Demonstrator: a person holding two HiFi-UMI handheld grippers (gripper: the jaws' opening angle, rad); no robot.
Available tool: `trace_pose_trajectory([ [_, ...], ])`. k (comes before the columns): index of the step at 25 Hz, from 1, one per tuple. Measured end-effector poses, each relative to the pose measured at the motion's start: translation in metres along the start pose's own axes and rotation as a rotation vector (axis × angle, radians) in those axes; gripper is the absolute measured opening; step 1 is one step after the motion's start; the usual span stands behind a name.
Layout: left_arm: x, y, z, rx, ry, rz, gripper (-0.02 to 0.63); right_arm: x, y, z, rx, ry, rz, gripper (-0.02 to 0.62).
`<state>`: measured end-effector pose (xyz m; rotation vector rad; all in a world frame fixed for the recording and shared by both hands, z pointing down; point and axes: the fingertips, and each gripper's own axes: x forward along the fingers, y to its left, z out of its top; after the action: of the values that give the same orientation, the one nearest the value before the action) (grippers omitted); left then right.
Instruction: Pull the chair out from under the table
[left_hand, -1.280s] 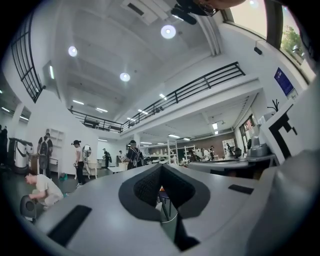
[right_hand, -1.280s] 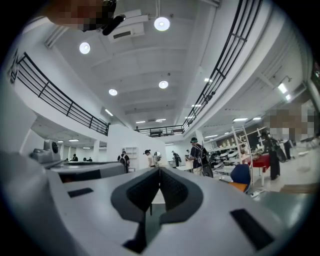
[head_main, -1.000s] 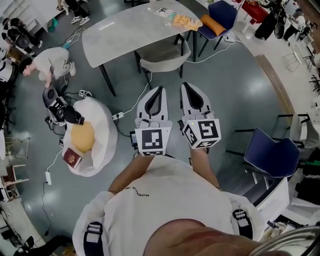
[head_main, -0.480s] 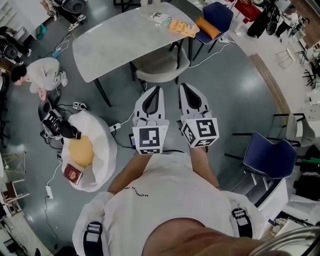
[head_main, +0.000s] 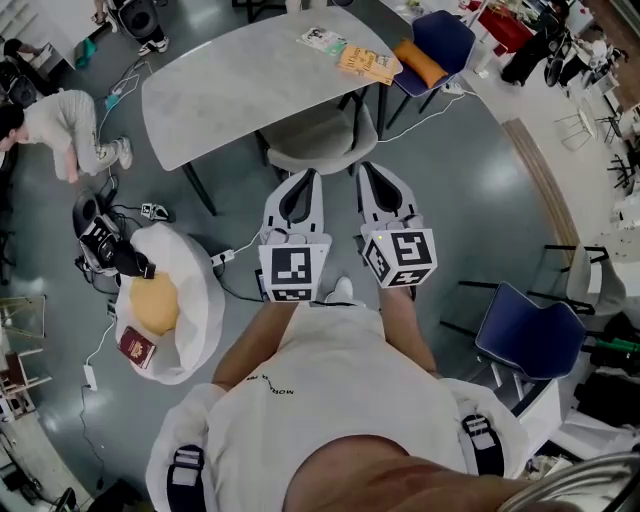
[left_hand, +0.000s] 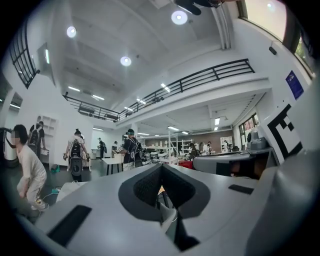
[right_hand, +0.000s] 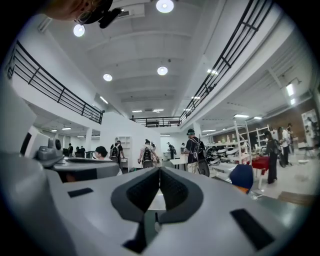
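A grey upholstered chair (head_main: 320, 135) stands tucked under the near edge of a grey oval table (head_main: 250, 80) in the head view. My left gripper (head_main: 308, 180) and right gripper (head_main: 368, 174) are held side by side, level, pointing at the chair, with their tips just short of its seat back. Both are shut with nothing between the jaws. In the left gripper view the left gripper (left_hand: 161, 167) shows its pads meeting. The right gripper view likewise has the right gripper (right_hand: 159, 172) closed on nothing.
Books (head_main: 365, 60) lie on the table's far end. A blue chair with an orange cushion (head_main: 440, 40) stands beyond the table, another blue chair (head_main: 530, 335) at my right. A white beanbag (head_main: 170, 290) and floor cables (head_main: 235, 250) lie left. A person (head_main: 60, 120) bends far left.
Both grippers have moved forward together, so the table and chair lie nearer to their tips. The jaws stayed shut. The person at the far left has shifted.
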<state>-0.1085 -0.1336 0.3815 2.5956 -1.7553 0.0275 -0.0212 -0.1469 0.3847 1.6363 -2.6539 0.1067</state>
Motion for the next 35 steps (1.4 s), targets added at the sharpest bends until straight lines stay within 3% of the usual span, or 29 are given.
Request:
trace_pose_trajectory([
  [15,0.086,-0.048,-0.015,0.024,0.043,0.062,0.005,0.030,-0.089,-0.014,0.006,0.038,0.100,0.014],
  [29,0.107,-0.032,-0.033,0.030,0.087,0.092,0.005,0.063,-0.089,-0.033,0.037,0.047,0.115,0.014],
  [35,0.117,-0.017,-0.070,0.094,0.204,0.039,0.005,0.086,-0.084,-0.071,-0.041,0.156,0.173,0.014],
])
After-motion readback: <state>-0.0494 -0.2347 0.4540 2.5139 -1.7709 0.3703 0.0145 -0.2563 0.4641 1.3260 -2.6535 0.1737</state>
